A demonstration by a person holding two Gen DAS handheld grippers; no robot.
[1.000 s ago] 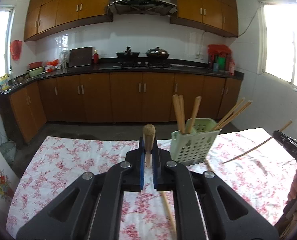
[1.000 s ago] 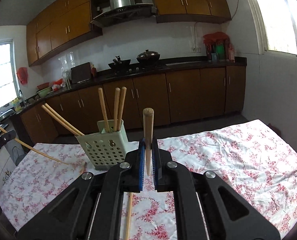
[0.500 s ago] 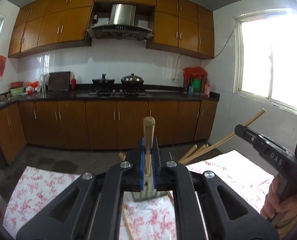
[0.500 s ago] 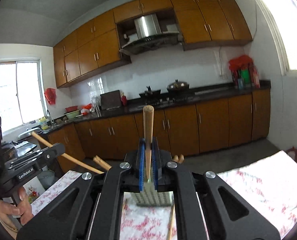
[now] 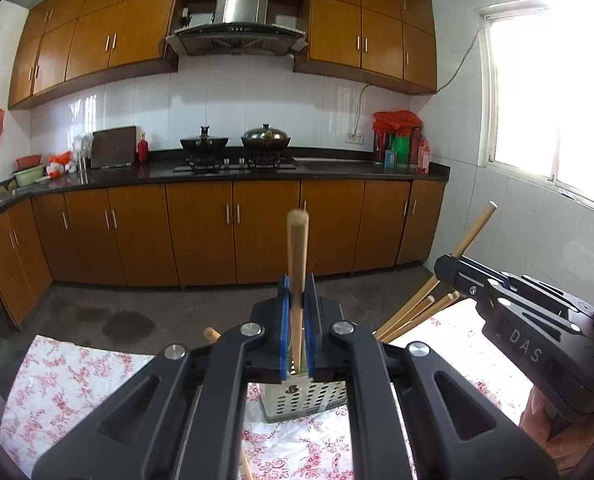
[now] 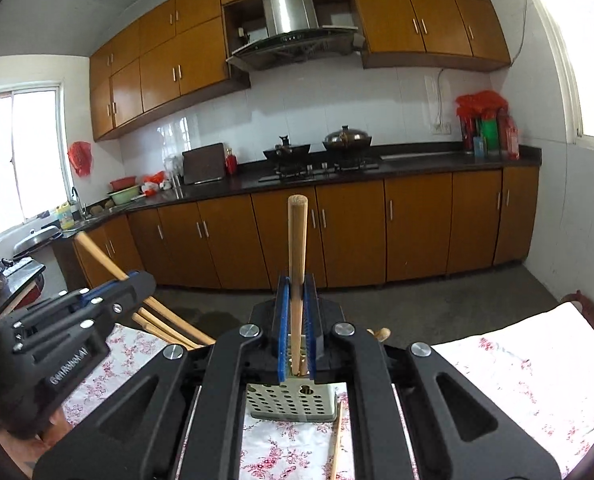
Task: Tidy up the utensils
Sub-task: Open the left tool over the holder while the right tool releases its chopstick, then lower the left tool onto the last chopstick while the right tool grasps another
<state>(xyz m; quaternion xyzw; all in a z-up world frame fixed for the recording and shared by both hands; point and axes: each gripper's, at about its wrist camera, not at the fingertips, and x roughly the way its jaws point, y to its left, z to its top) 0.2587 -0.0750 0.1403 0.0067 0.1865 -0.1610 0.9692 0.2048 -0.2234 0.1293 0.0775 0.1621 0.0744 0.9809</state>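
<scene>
We have lifted both clamped chopsticks, left hand-held gripper and right hand-held gripper, over the near utensil basket, ready for insertion.

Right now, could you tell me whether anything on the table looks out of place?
Yes: one loose chopstick lies flat on the floral tablecloth beside the perforated utensil basket, while the other chopsticks lean inside the basket.
</scene>
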